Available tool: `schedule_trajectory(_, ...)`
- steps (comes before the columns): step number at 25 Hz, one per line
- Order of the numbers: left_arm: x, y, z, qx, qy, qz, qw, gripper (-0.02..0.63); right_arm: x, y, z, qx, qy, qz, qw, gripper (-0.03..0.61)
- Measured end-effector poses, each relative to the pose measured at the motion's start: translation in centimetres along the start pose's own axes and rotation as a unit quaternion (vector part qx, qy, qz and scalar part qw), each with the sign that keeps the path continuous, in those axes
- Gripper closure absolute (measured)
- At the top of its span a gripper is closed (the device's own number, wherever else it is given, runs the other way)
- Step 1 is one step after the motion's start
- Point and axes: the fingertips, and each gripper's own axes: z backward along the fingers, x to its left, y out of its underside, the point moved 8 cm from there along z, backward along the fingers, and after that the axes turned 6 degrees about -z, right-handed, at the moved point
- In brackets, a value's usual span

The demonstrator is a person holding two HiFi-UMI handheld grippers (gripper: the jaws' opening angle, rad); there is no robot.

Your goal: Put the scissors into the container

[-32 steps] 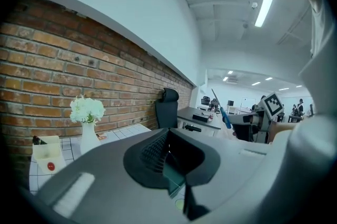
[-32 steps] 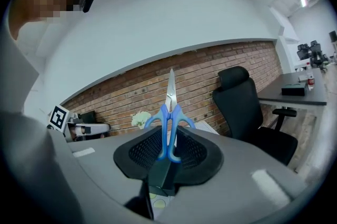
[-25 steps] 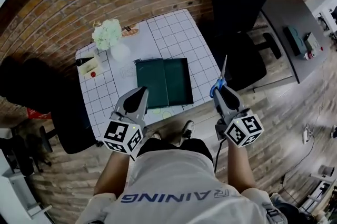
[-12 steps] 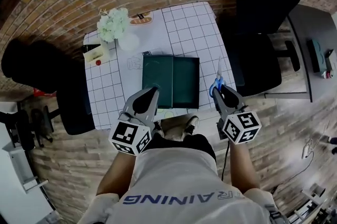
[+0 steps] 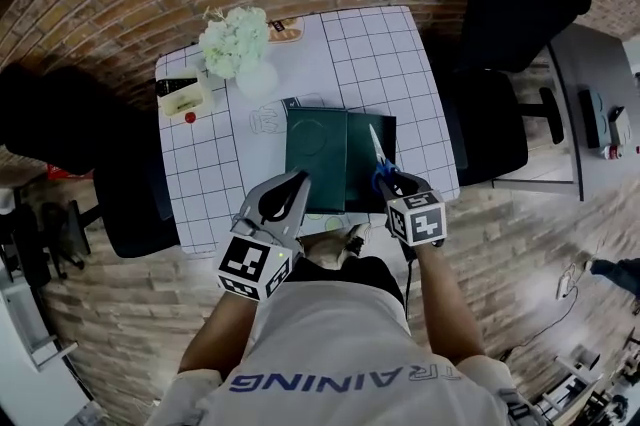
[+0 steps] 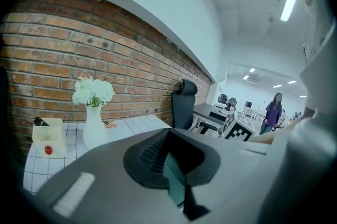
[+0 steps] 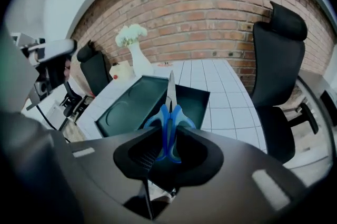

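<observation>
The right gripper (image 5: 392,185), clamped on the blue handles of the scissors (image 5: 377,152), hangs over the near right corner of the green container (image 5: 315,149), blades pointing forward and down into it, while the left gripper (image 5: 289,190) hovers nearby, closed and empty.

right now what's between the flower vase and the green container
No object: in the head view only gridded tablecloth, with a faint printed outline, separates the vase from the container.
</observation>
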Motion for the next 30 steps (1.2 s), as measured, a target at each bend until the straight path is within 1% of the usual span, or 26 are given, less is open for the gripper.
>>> schedule_trajectory(3,0.9,0.5,0.4,0.0,0.001,0.007,1.0,0.612,0.4,0.3,-2.3,0.053,0.022,0.005,0.998,0.474)
schedule_trajectory(7,1.5,1.1,1.1,-0.002,-0.002,0.016,0.9999,0.612,0.7,0.5,-4.2,0.093,0.045,0.005,0.995,0.474)
schedule_trajectory(11,2.1,1.5,1.7,-0.006,-0.007,0.03,0.9995,0.612,1.0,0.6,-5.5,0.123,0.043,0.003,0.992,0.474)
schedule_trajectory(15,2.4,1.5,2.1,-0.013,-0.008,0.044,0.9989,0.612,1.1,1.0,-6.3,0.143,0.052,0.007,0.988,0.474)
schedule_trajectory(20,2.8,1.9,3.1,-0.023,-0.022,0.054,0.9981,0.612,1.8,1.7,-7.3,0.172,0.045,0.017,0.984,0.471)
schedule_trajectory(22,3.0,1.9,3.4,-0.024,-0.026,0.055,0.9978,0.612,1.7,1.5,-7.3,0.167,0.043,0.013,0.985,0.469)
schedule_trajectory(26,3.1,1.6,3.4,-0.027,-0.026,0.049,0.9981,0.612,1.5,0.3,-5.9,0.127,0.027,-0.003,0.992,0.426)
schedule_trajectory(28,3.2,1.1,3.3,-0.031,-0.024,0.043,0.9983,0.612,1.4,-0.8,-4.3,0.093,0.02,-0.014,0.995,0.429)
schedule_trajectory(30,2.9,0.2,3.0,-0.037,-0.019,0.034,0.9985,0.612,1.4,-1.9,-2.0,0.047,0.014,-0.021,0.999,0.465)
